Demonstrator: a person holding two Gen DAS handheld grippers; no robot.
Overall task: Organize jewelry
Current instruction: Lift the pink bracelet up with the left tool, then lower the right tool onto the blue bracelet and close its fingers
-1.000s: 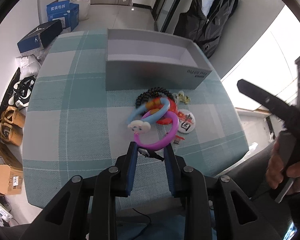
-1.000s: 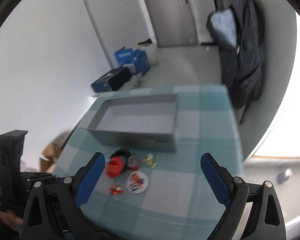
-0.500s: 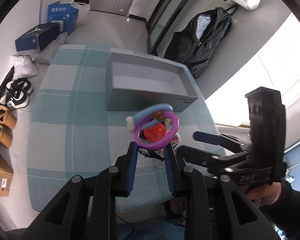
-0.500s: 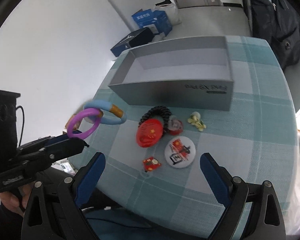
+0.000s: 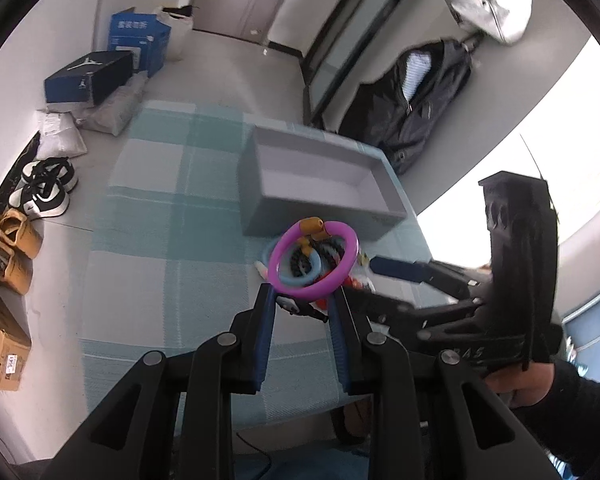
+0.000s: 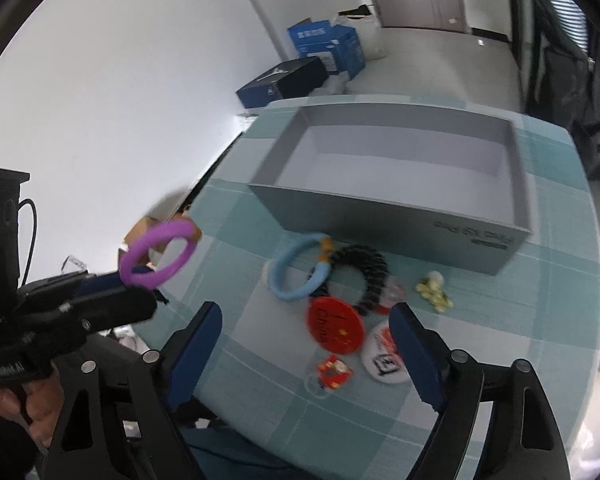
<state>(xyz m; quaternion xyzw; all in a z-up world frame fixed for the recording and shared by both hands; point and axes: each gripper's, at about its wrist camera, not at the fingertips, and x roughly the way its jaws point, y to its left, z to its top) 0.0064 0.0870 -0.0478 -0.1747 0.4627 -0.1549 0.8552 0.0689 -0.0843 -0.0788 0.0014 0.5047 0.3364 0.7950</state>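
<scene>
Two grippers in the shot. The left gripper [image 5: 302, 304] is pinching the purple ring [image 5: 313, 256] by a small dark clip at its bottom edge, so the ring is up in the air off the tabletop [image 6: 480, 360], standing nearly upright above the fingertips. In the right wrist view that same ring [image 6: 160, 254] hangs out past the left edge of the tabletop.

The right gripper [image 6: 306, 326] is spread wide with its jaws closing, nothing pinched, and the pile sits on the cloth below the gap. That pile: a light blue ring [image 6: 300, 270] with an orange bit, touching a black coil hair tie [image 6: 358, 276], then a red round badge [image 6: 335, 327], a white round badge [image 6: 384, 354], a small red charm [image 6: 334, 372] and a little yellowish trinket [image 6: 434, 286] off to the right side.

The grey open box [image 6: 396, 208] is just behind the pile, with nothing I can see in it. Shoes [image 5: 46, 188] and cardboard boxes [image 5: 2, 356] are down on the floor.
</scene>
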